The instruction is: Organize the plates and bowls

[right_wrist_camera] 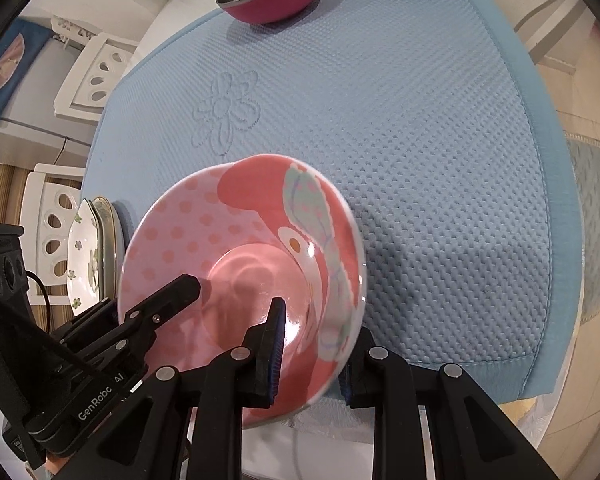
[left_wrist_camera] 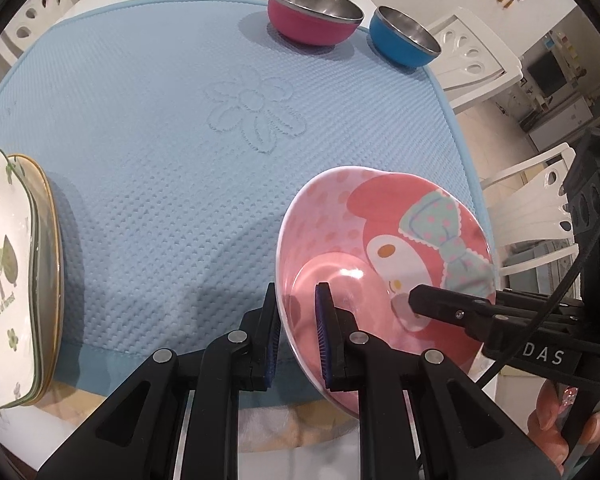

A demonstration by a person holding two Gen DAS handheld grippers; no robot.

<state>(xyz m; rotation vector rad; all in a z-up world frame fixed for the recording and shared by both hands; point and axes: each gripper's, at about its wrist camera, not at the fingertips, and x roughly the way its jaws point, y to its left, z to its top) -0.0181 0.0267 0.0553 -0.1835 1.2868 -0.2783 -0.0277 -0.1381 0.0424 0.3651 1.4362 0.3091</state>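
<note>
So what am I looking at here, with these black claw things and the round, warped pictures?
There is no robot here. A person holds a black two-finger tool in each hand, and each tool carries a wide-angle camera looking along its fingers, hence the warping. One picture comes from the left gripper, the other from the right gripper. Both have their jaws clamped on opposite sides of the rim of one pink cartoon-print bowl, held tilted over a light blue textured mat. Further back stand a magenta steel-lined bowl and a blue steel-lined bowl. A stack of white flower-print plates lies at the mat's edge.
</note>
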